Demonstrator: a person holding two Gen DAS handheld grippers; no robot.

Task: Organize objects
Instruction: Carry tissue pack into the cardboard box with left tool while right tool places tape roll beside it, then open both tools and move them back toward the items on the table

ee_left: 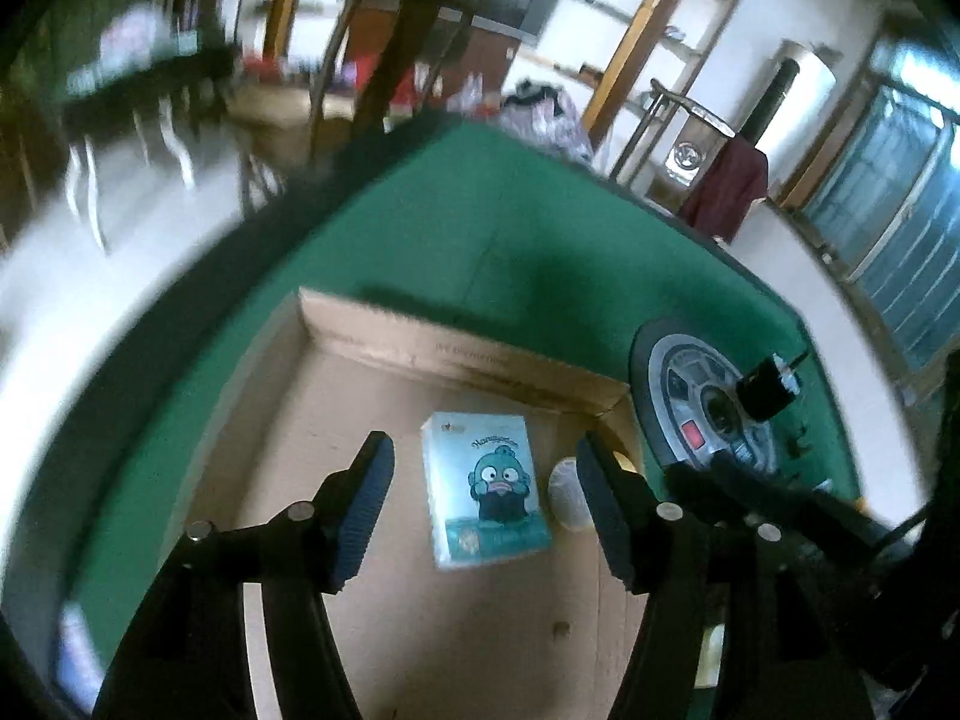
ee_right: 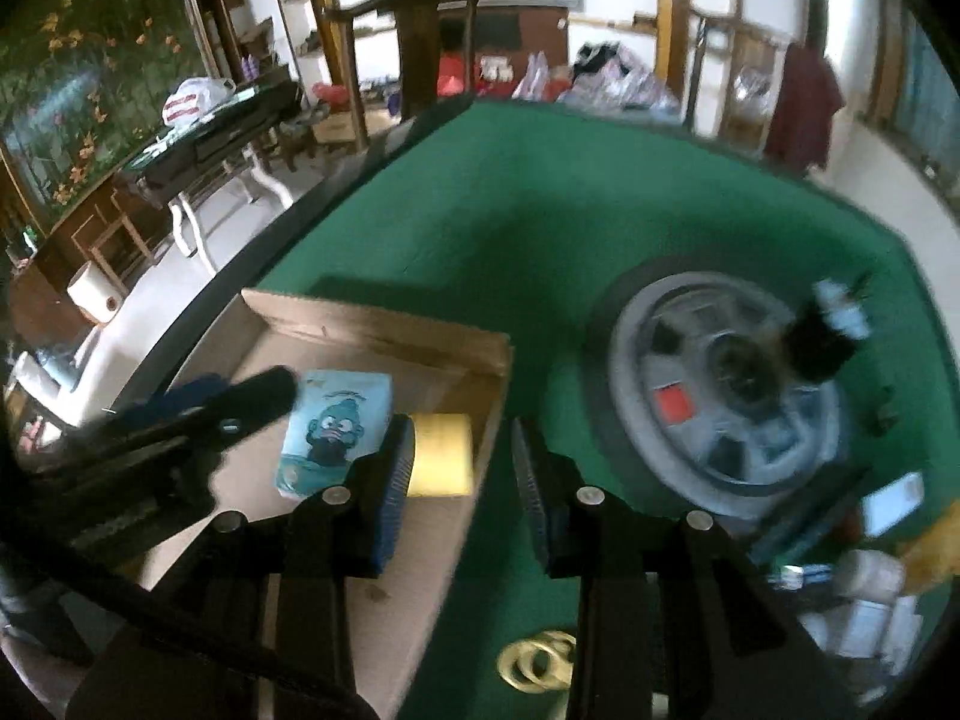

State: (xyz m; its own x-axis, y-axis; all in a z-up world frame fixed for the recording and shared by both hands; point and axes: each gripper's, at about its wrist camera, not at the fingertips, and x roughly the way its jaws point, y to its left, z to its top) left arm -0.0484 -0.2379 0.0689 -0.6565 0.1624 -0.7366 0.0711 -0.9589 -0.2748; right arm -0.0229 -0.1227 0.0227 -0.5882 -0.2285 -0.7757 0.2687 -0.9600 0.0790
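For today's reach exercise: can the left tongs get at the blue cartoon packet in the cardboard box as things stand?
Probably yes: the left tongs hang open above the blue cartoon packet, which lies flat in the open cardboard box with nothing over it.

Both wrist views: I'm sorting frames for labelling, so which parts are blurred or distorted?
Left wrist view: background furniture at upper left is motion-smeared, box and pack fairly sharp. Right wrist view: wheel and items at right are smeared. Both: fisheye bends the table edge.

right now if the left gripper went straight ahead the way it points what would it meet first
Probably the light blue cartoon-character packet lying flat on the floor of the open cardboard box. It sits between the open fingers of the left gripper, though depth is uncertain.
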